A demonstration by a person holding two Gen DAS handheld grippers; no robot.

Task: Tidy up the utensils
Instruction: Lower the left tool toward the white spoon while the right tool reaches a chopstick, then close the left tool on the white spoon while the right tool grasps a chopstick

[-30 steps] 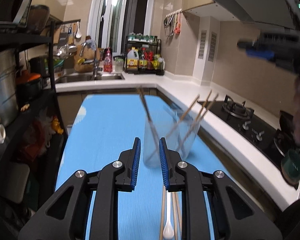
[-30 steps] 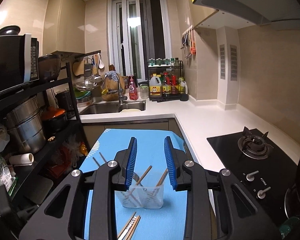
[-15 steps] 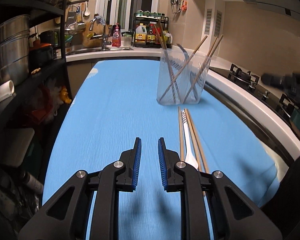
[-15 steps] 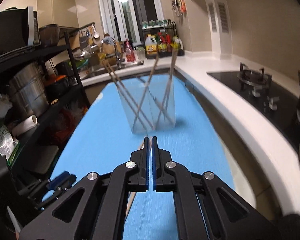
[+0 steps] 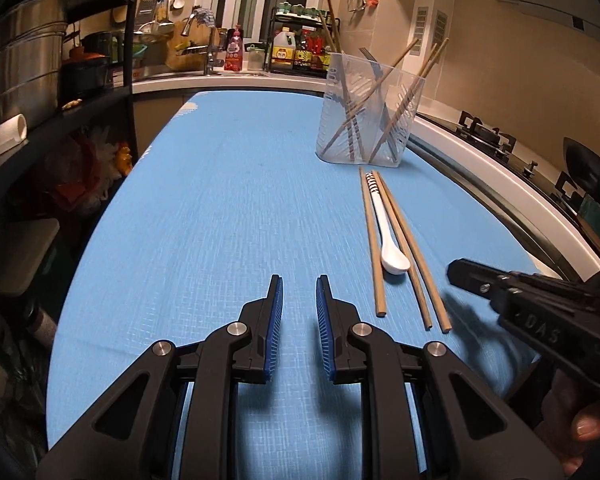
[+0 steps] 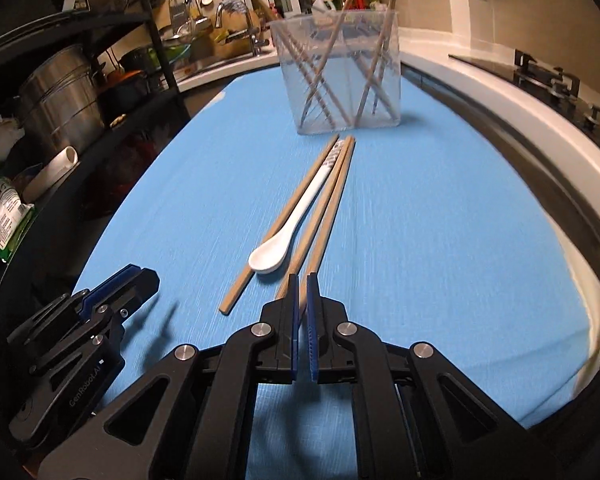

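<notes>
Utensil sorting partly done: several chopsticks standing in clear plastic holder (image 6: pixel 336 76) near worktop's (image 5: pixel 220 216) far edge.
Still lying on blue cloth: 3 wooden chopsticks (image 6: pixel 328 204) + white ceramic spoon (image 6: pixel 290 226); left gripper (image 5: pixel 299 312) jaws spread, right gripper (image 6: pixel 302 308) jaws nearly together, empty.

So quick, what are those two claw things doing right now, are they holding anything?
Left gripper: open, holding nothing, above the blue mat.
Right gripper: nearly shut, holding nothing, tips at the near ends of the chopsticks.
</notes>
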